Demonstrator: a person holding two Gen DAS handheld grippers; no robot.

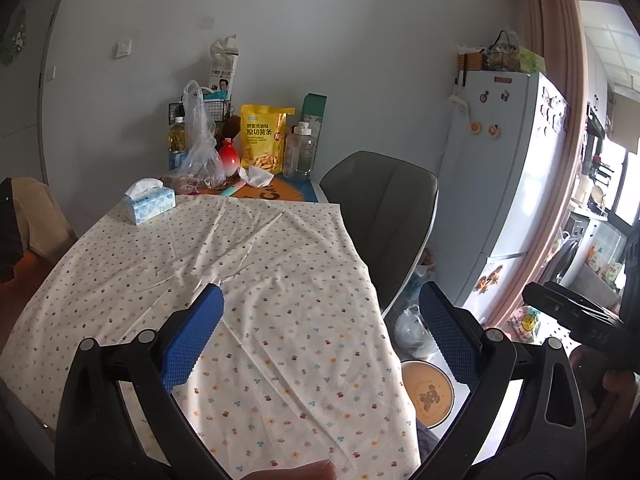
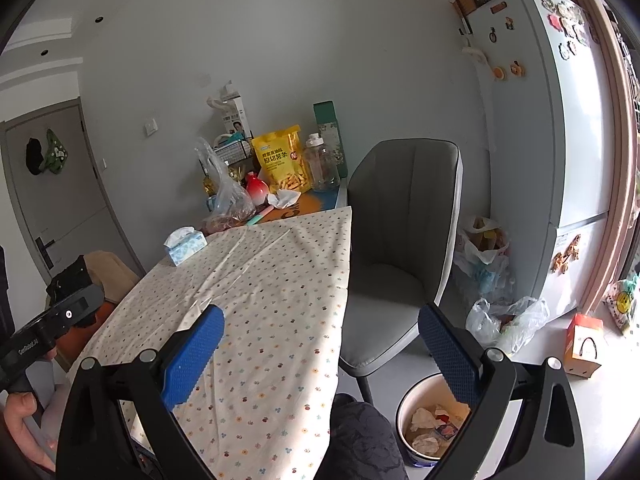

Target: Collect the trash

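Currently both grippers hover over the near end of the dotted tablecloth [image 1: 248, 280], empty. Left gripper [image 1: 320, 320] has its blue pads spread wide, nothing between them; right gripper [image 2: 320, 332] likewise spread wide and holding nothing.

Landmark: the yellow snack bag [image 1: 266, 136] at the far end of the table. The one obvious trash item, a crumpled white tissue [image 1: 256, 176], lies just in front of that bag, touching or nearly touching its base, between the red vase [image 1: 229, 156] and the clear water bottle [image 1: 298, 152]. The bin [image 2: 430, 424] sits on the floor well away from the bag, on the near side beside the grey chair [image 2: 400, 240], and already holds wadded paper.

Likely step: reach for the tissue. To do it well:
- Go in with the right gripper, since the bin is on its side.
- Keep the pads wide until they straddle the wad, then close gently; it is soft and will compress.
- Approach low from the front to avoid tipping the bag or vase.
- Lift clear before swinging over to the bin.

The tissue box [image 1: 149, 202], well left of the bag, is probably not trash.
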